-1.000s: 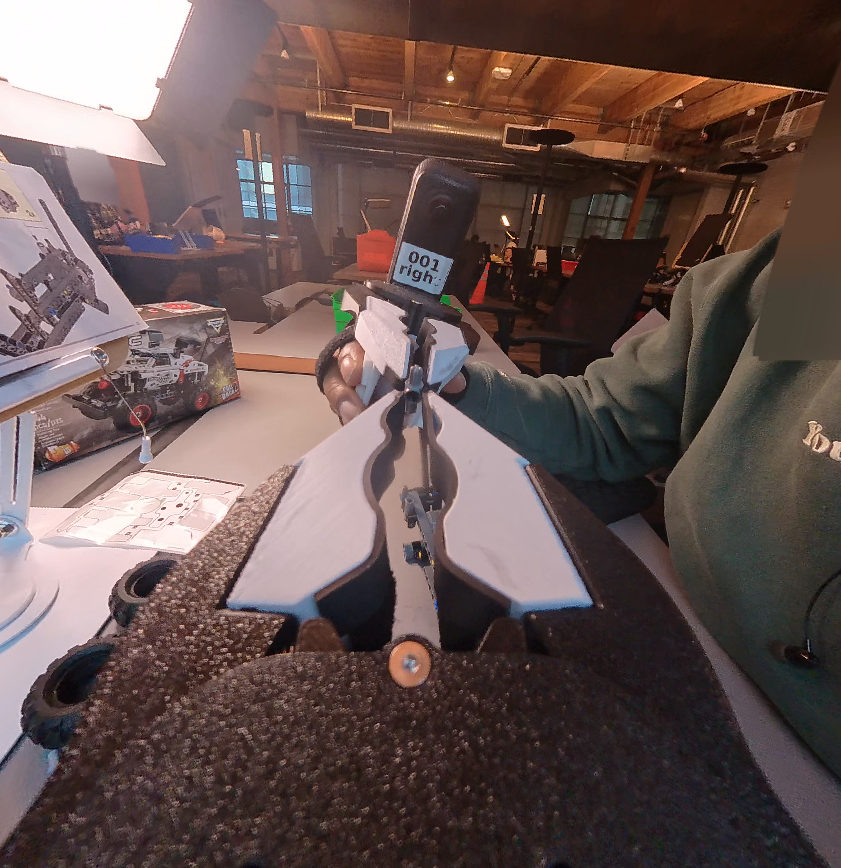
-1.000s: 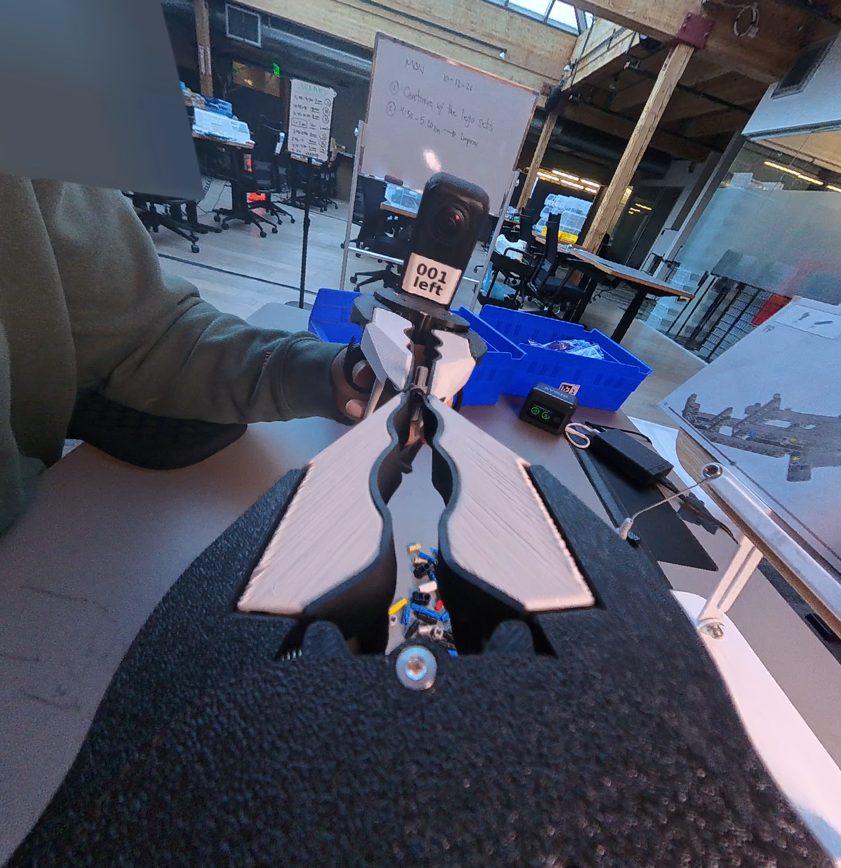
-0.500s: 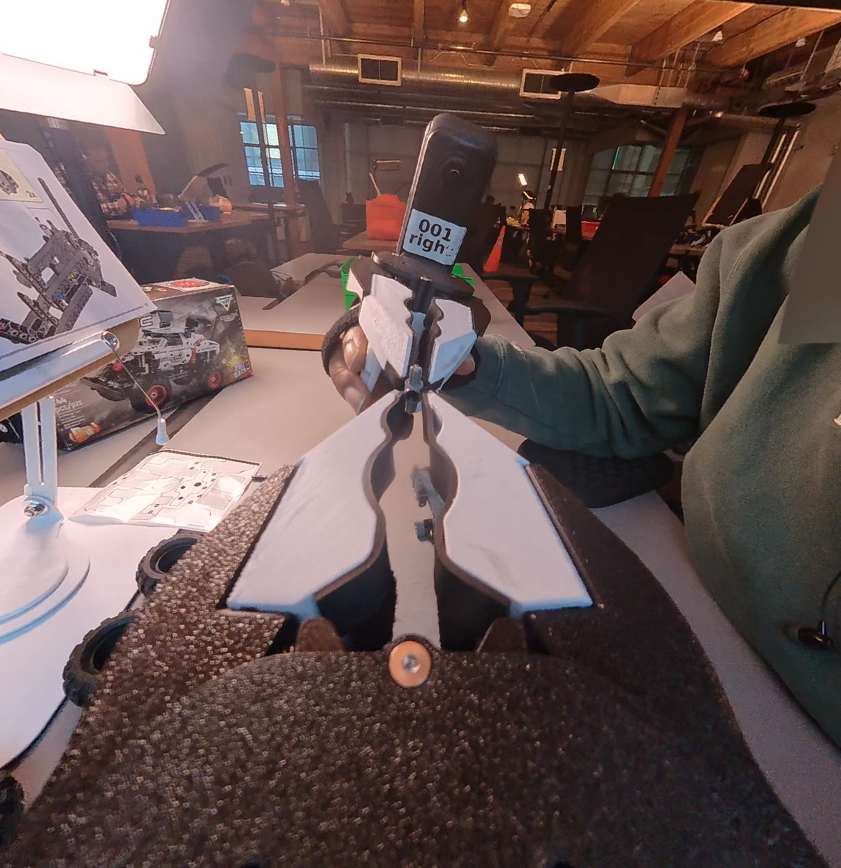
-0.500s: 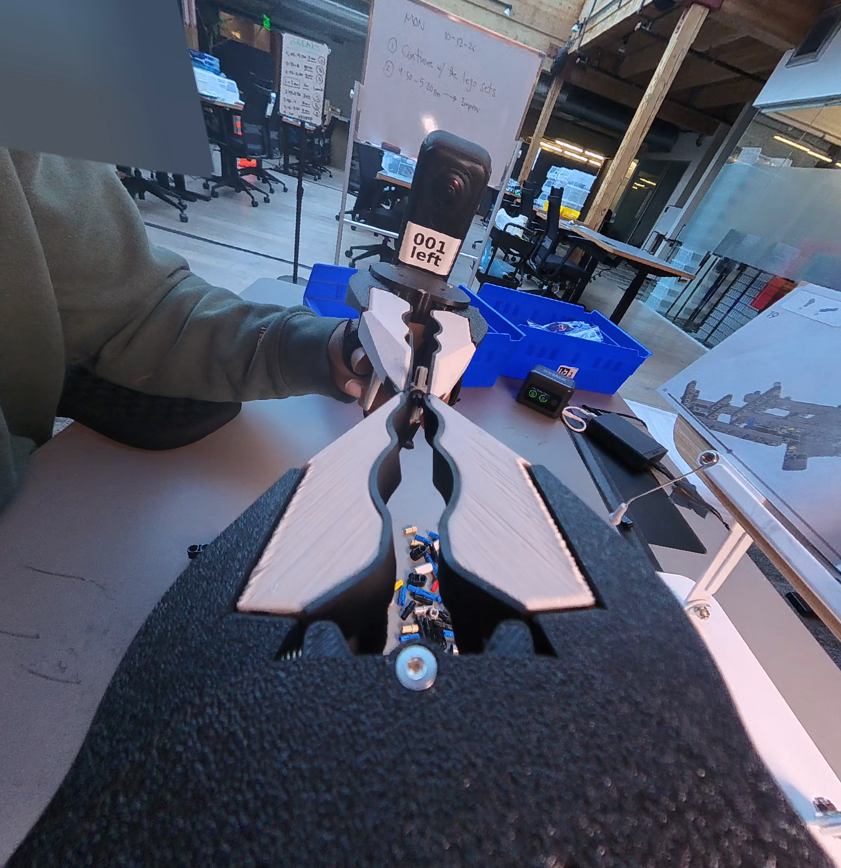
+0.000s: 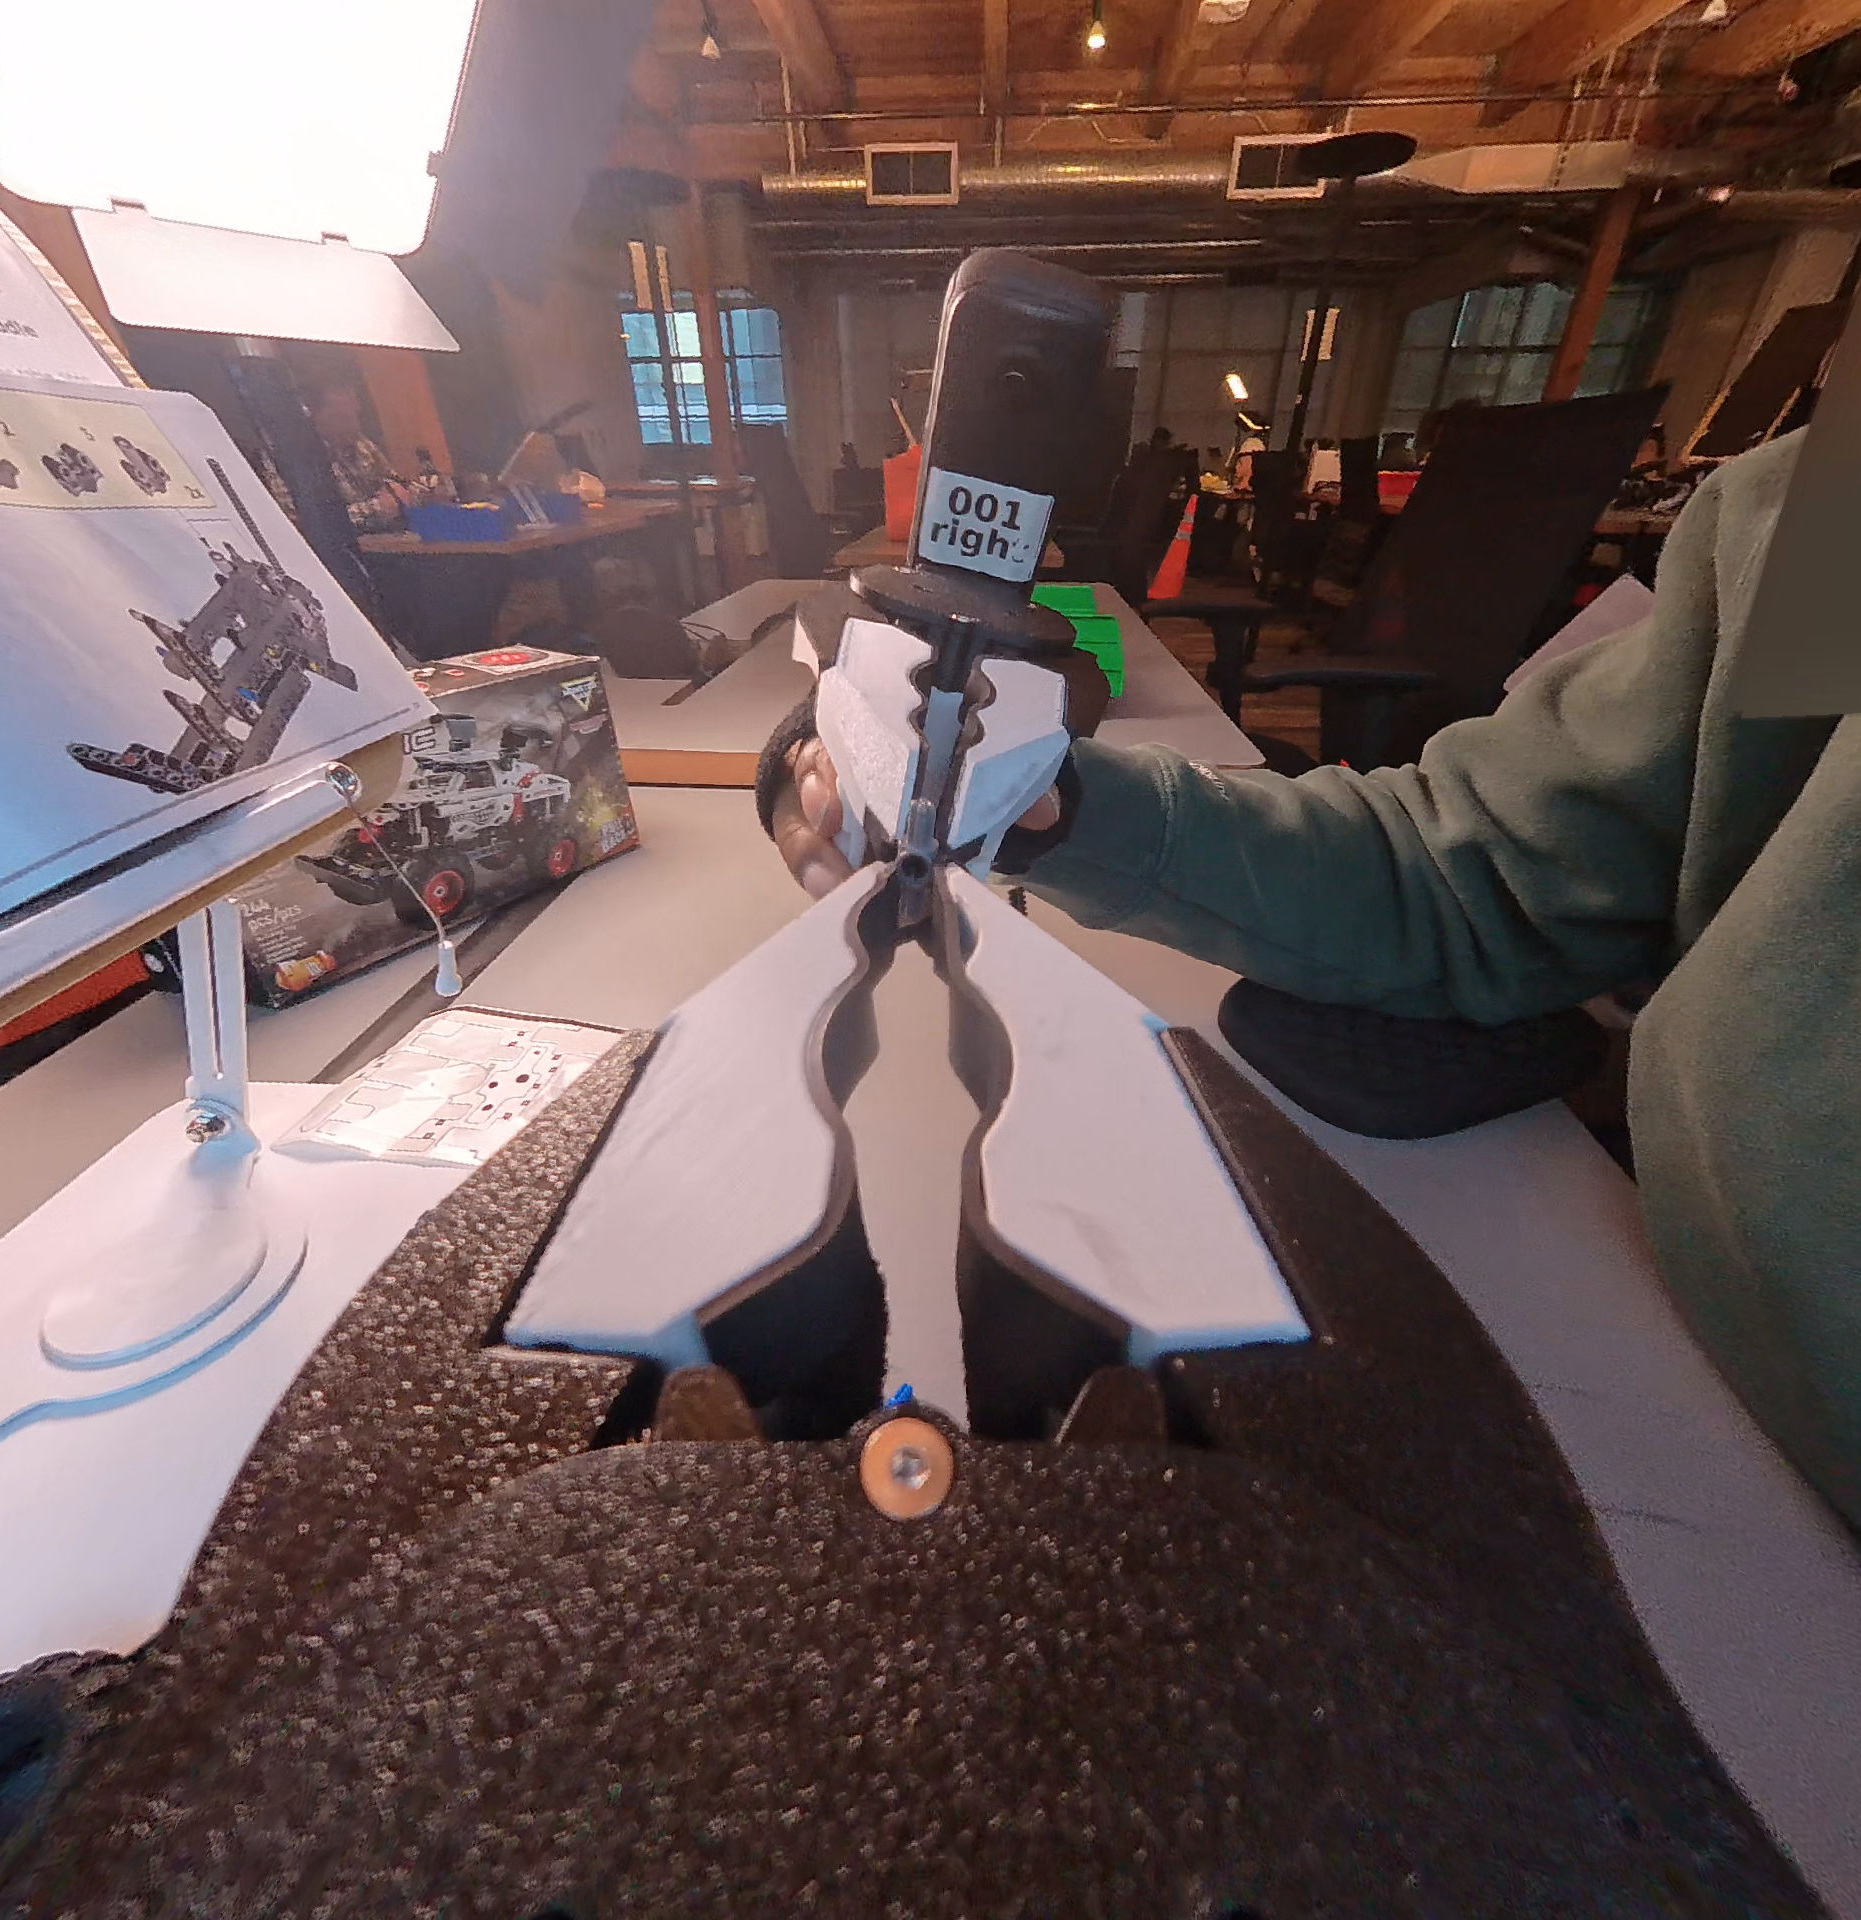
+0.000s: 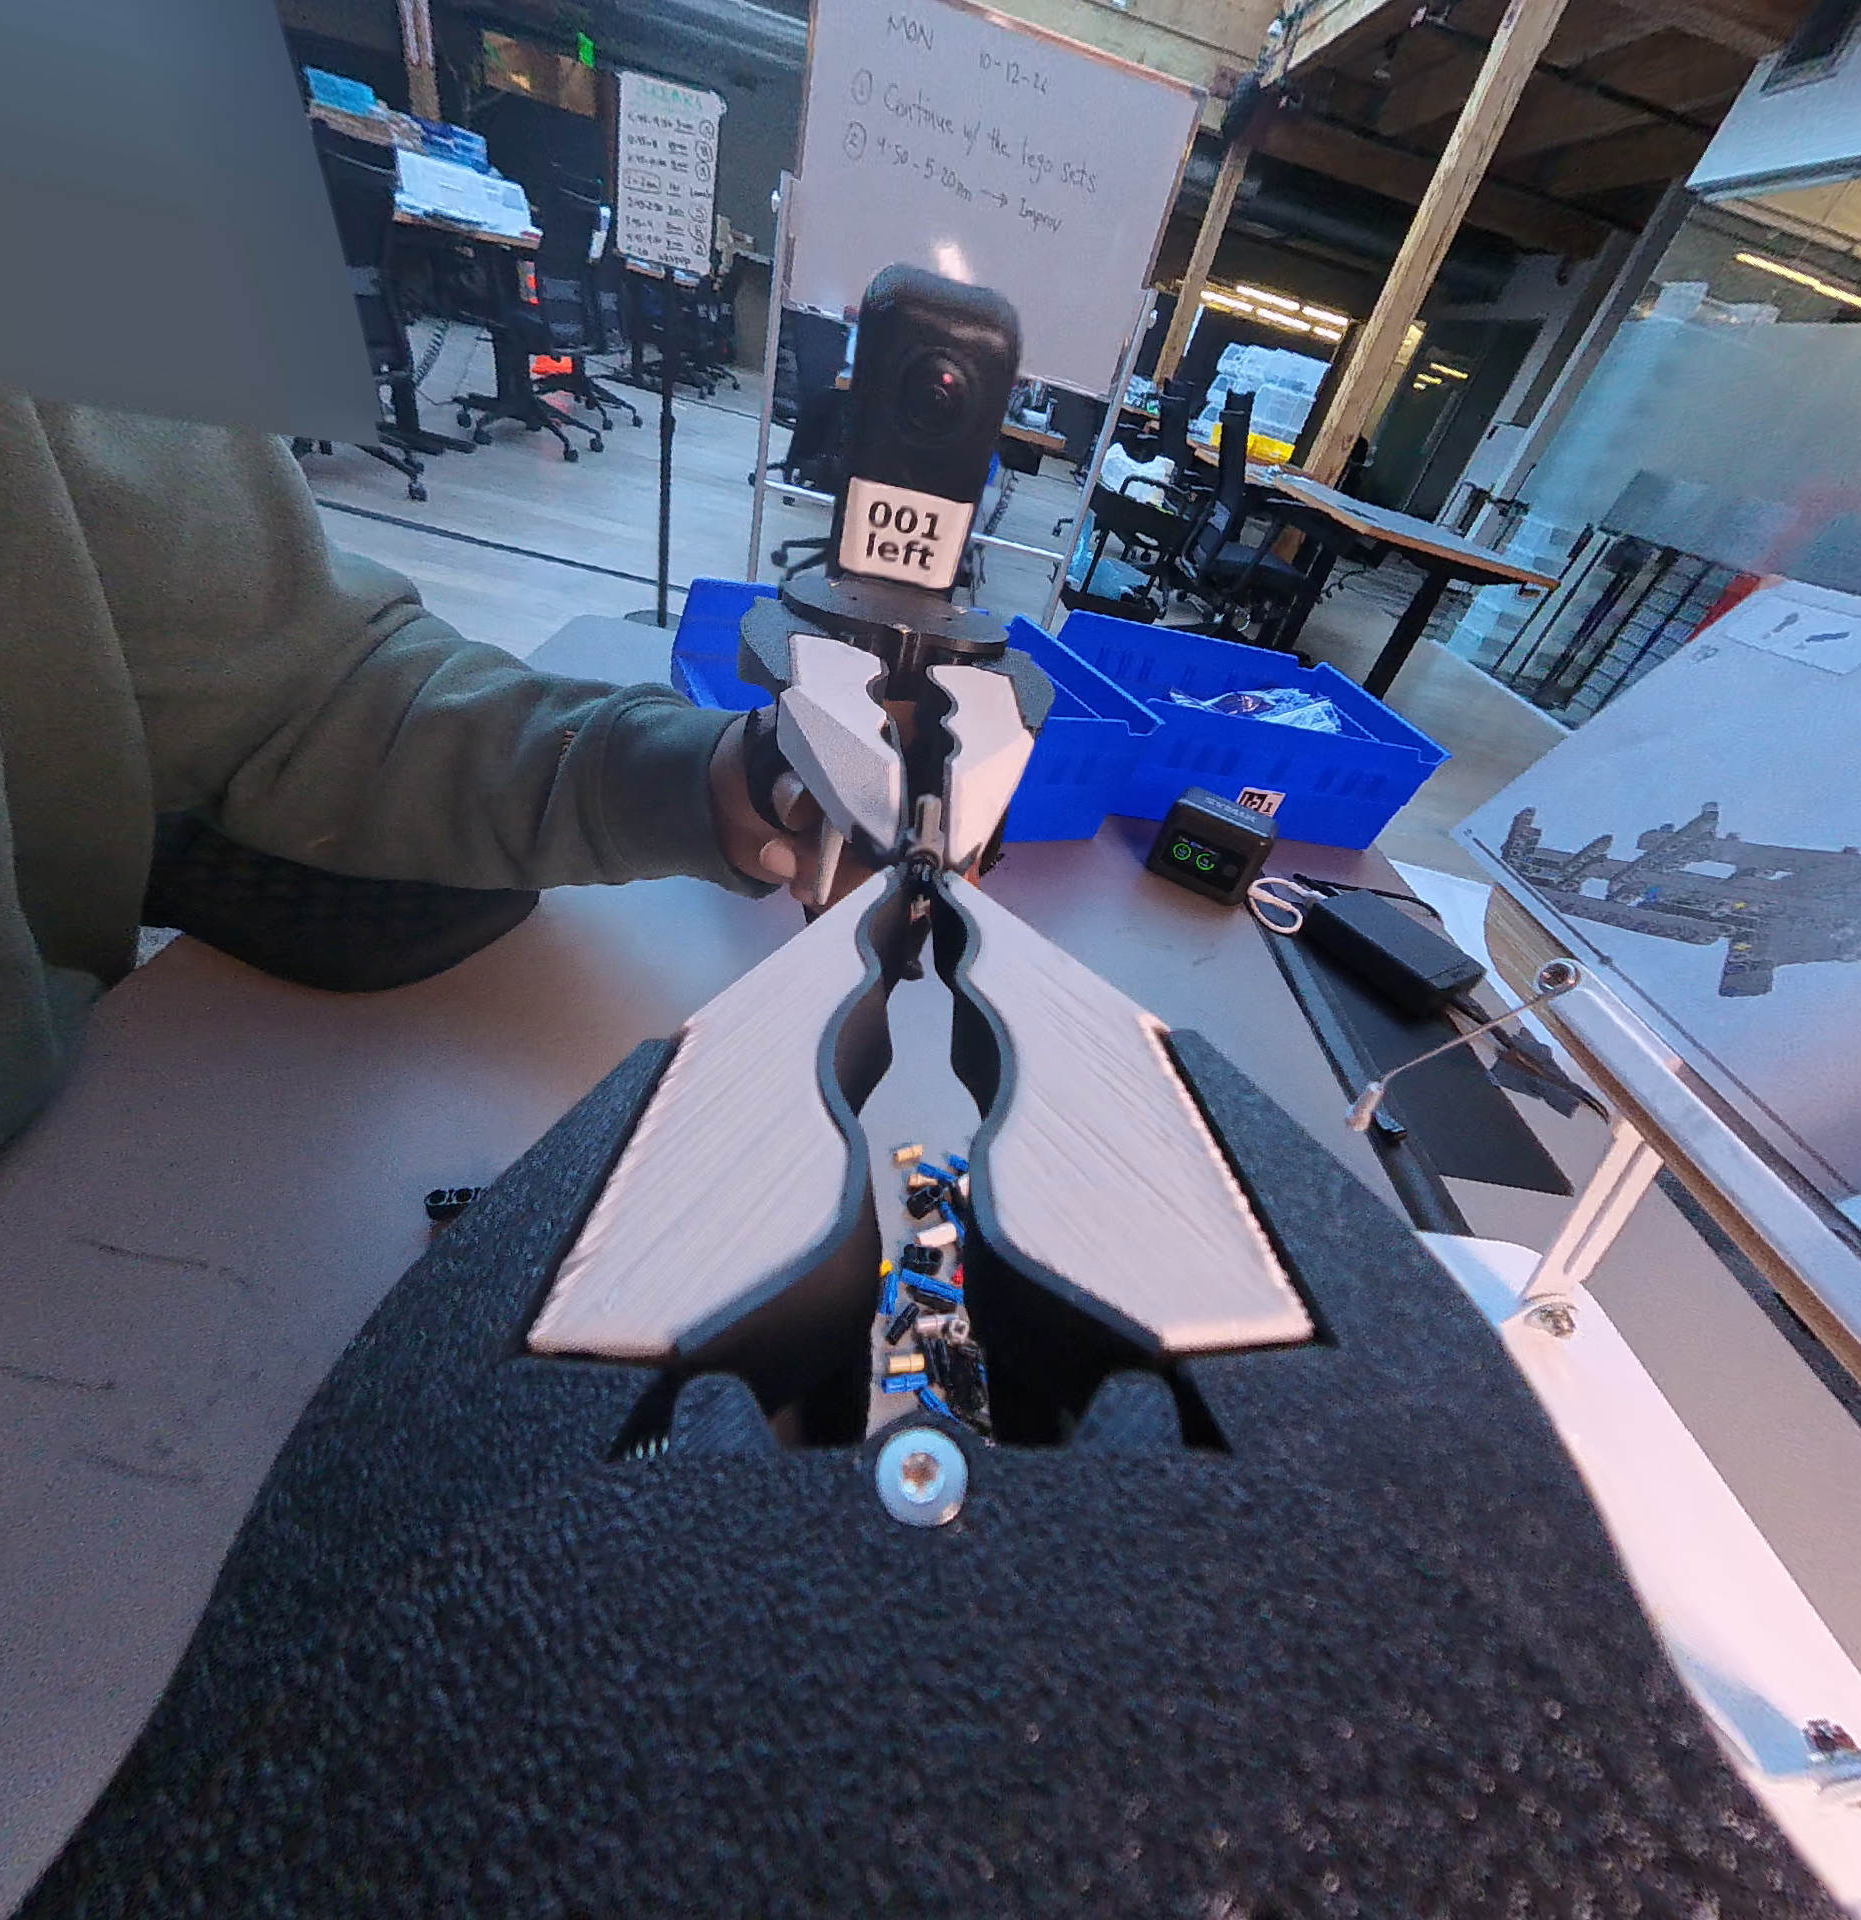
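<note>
My two grippers point at each other, tip to tip, above the grey table (image 5: pixel 635 935). My left gripper (image 5: pixel 910 891) is shut on a small dark grey connector (image 5: pixel 911 868) with a round hole. It also shows in the right wrist view (image 6: pixel 924 831), with a hand around its handle. My right gripper (image 6: pixel 920 885) is shut on a small dark part (image 6: pixel 918 902) that meets the connector. It also shows in the left wrist view (image 5: pixel 931 831). A pile of small blue, black and tan pins (image 6: pixel 926 1278) lies on the table under my right gripper.
An instruction booklet on a white stand (image 5: pixel 126 644) (image 6: pixel 1715 862). A toy truck box (image 5: pixel 490 790) and a sticker sheet (image 5: pixel 458 1081). Blue bins (image 6: pixel 1217 727), a small black device (image 6: pixel 1206 847) and a black adapter (image 6: pixel 1393 945). The person's green sleeve rests on a black pad (image 5: pixel 1404 1049). Left and right tips are no more than a few centimetres apart.
Both grippers have stayed shut and tip to tip while shifting over the table. The grey built piece and the tyres under my left gripper have slid out of view; more pins show under my right.
</note>
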### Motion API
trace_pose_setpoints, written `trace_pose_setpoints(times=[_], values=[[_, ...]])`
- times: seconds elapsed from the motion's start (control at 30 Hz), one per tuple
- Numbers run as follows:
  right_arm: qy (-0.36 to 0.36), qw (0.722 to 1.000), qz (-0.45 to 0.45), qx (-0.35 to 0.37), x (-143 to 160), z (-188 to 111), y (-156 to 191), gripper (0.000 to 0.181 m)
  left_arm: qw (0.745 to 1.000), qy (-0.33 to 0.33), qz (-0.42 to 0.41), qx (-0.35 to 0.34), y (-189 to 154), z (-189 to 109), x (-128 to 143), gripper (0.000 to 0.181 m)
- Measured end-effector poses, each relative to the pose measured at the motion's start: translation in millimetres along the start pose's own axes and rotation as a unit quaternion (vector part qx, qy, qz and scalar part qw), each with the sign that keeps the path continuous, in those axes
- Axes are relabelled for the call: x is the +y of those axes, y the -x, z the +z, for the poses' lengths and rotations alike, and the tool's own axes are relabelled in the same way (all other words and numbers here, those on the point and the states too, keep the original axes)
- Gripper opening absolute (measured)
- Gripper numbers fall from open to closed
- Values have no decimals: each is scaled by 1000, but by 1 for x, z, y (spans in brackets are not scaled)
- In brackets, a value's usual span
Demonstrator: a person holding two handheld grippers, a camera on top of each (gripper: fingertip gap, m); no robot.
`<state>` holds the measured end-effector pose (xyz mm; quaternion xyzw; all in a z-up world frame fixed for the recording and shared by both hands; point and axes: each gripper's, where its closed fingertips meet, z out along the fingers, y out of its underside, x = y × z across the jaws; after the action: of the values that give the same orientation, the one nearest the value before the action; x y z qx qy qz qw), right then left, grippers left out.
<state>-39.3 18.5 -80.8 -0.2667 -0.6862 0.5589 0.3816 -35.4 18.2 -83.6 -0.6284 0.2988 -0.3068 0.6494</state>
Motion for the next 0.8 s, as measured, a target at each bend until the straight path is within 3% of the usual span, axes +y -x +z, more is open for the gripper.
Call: trace_pose_setpoints(times=[0.1, 0.2, 0.43, 0.53, 0.67, 0.8], values=[[-7, 1000, 7, 26, -4, -28, -16, 2, 997, -63, -24, -34, 22, -33, -21, 5], [21, 998, 2, 53, 9, -32, -28, 3, 996, -60, -12, -62, 33, -52, -29, 5], [240, 967, 39, 79, 158, -11, -49, 3, 993, -3, -53, -105, 57, -43, 6, 6], [294, 953, 31, 70, 188, -3, -47, 6, 992, 8, -65, -104, 58, -39, 14, 6], [327, 943, 22, 66, 201, 0, -45, 24, 992, 29, -68, -104, 59, -37, 25, 7], [276, 956, 40, 87, 179, -9, -53, 30, 992, 46, -67, -95, 58, -36, 35, 7]])
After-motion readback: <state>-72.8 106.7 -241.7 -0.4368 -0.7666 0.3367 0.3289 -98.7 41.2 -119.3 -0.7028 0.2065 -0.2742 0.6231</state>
